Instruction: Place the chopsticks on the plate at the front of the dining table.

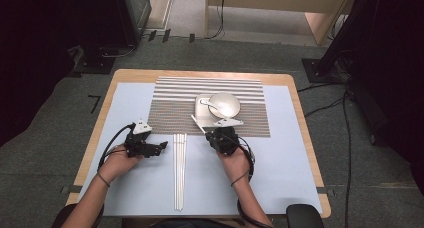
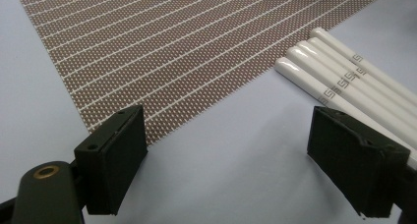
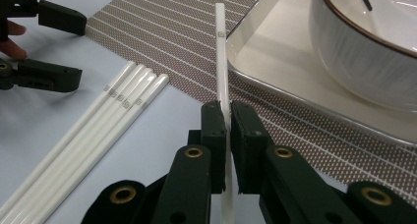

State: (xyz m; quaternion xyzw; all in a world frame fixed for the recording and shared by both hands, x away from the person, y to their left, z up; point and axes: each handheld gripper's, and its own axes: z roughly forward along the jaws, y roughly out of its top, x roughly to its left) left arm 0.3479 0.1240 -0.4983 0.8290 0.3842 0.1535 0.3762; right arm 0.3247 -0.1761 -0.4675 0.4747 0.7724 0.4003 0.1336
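Two grippers: working side by side near the front of a pale blue table cover (image 1: 295,163).
Left gripper (image 1: 161,147): resting low on the cover, jaws standing wide apart and holding nothing; lying just left of the loose chopsticks, with its fingers (image 2: 115,160) framing bare cover in the left gripper view.
Loose chopsticks (image 1: 179,170): four white glossy ceramic sticks lying flat side by side on the cover, touching one another, tips reaching the near edge of the mat; lying between the two grippers.
Brown woven placemat with thin white stripes (image 1: 175,108): lying across the far half of the cover.
Right gripper (image 1: 212,135): jaws pinched tight on a single white ceramic chopstick (image 3: 221,57), gripping it partway along.
Held chopstick: angling forward over the mat, its tip lying near the left rim of the tray.
Cream rectangular tray (image 1: 200,104): sitting on the mat, carrying a white round bowl with a dark rim (image 1: 227,105).
Bowl: holding a white spoon (image 1: 211,106).
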